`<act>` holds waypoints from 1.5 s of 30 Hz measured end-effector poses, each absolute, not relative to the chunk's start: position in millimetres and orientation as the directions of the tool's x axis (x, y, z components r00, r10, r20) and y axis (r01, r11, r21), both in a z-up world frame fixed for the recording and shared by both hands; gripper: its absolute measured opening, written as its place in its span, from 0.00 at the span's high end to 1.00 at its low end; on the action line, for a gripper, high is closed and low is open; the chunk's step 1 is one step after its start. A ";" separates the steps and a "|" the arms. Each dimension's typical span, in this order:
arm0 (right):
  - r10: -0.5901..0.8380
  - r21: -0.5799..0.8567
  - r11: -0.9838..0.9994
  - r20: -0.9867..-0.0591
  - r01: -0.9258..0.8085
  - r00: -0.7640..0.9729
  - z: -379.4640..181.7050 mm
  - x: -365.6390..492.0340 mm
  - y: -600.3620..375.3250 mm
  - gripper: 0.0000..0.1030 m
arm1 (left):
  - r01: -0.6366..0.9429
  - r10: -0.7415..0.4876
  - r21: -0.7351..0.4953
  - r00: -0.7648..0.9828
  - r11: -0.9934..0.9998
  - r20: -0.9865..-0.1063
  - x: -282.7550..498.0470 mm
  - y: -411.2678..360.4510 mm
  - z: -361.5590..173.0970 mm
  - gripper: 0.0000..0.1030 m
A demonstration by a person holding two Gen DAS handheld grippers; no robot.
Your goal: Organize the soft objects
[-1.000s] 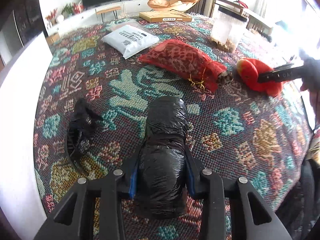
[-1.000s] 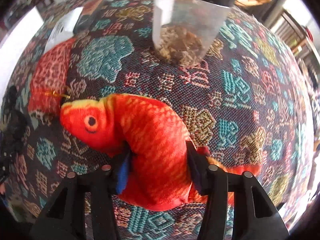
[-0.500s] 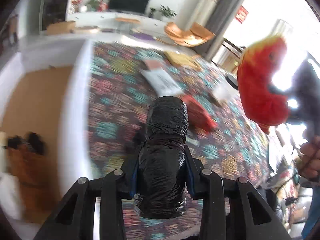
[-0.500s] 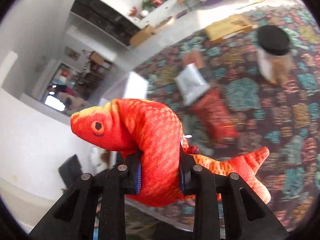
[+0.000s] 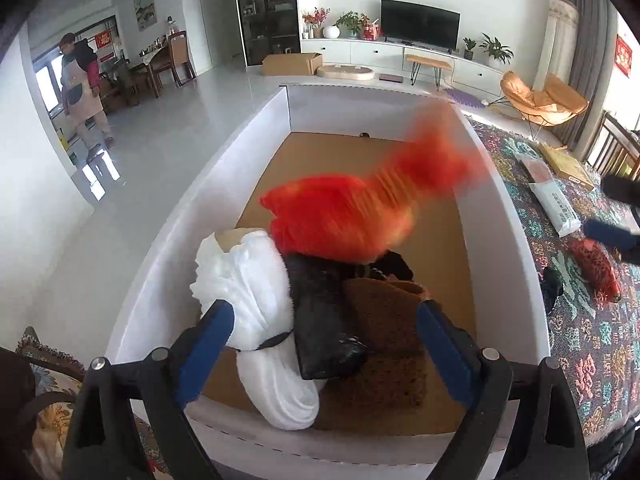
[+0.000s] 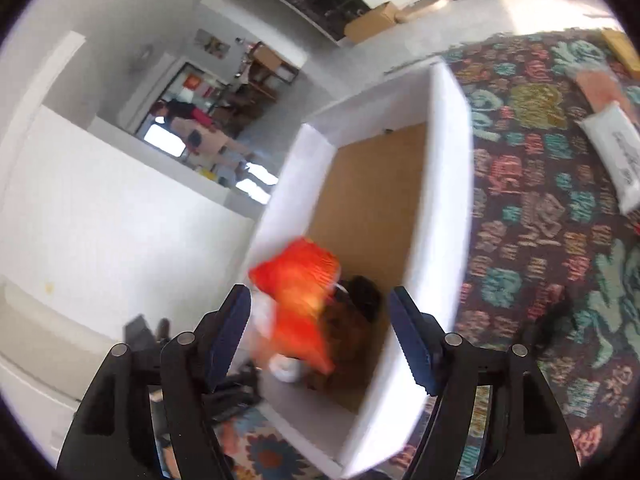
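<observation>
A white box with a brown cardboard floor (image 5: pixel 500 216) stands beside the patterned cloth. In it lie a white cloth bundle (image 5: pixel 256 300), the black plastic bundle (image 5: pixel 320 320) and a brown cloth (image 5: pixel 384 340). The red plush fish (image 5: pixel 340 220) is blurred in mid-air over them, inside the box; it also shows in the right wrist view (image 6: pixel 300 288). My left gripper (image 5: pixel 320 344) is open and empty above the box's near end. My right gripper (image 6: pixel 320 336) is open and empty above the box wall (image 6: pixel 416 280).
On the patterned cloth (image 5: pixel 592 320) lie a red leopard-print pouch (image 5: pixel 592 268), a small black item (image 5: pixel 552 288), a white packet (image 5: pixel 556 204) and a flat carton (image 5: pixel 568 164). A person (image 5: pixel 82 92) stands far off at left. A floral cushion (image 5: pixel 44 420) lies by the box.
Both grippers swung from the cloth to the box and opened. The black bundle dropped from the left gripper into the box; the red fish left the right gripper and is falling.
</observation>
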State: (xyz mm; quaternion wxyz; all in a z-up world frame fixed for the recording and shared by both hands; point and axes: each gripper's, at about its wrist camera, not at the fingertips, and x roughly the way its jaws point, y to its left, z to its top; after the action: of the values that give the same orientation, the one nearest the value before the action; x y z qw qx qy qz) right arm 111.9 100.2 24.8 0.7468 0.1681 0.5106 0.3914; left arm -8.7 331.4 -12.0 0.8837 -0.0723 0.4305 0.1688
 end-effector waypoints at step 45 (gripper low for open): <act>0.001 0.009 1.000 -0.802 0.012 0.597 -86.6 86.0 -145.5 0.17 | 0.191 -0.110 0.000 0.563 0.982 -0.819 127.6 34.7 -133.0 0.00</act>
State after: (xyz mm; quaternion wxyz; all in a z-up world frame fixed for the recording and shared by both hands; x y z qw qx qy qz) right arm 86.0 -145.5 -86.6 0.8936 0.0068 0.4487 -0.0031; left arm 127.6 34.7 -133.0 0.8830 0.0442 0.4594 -0.0850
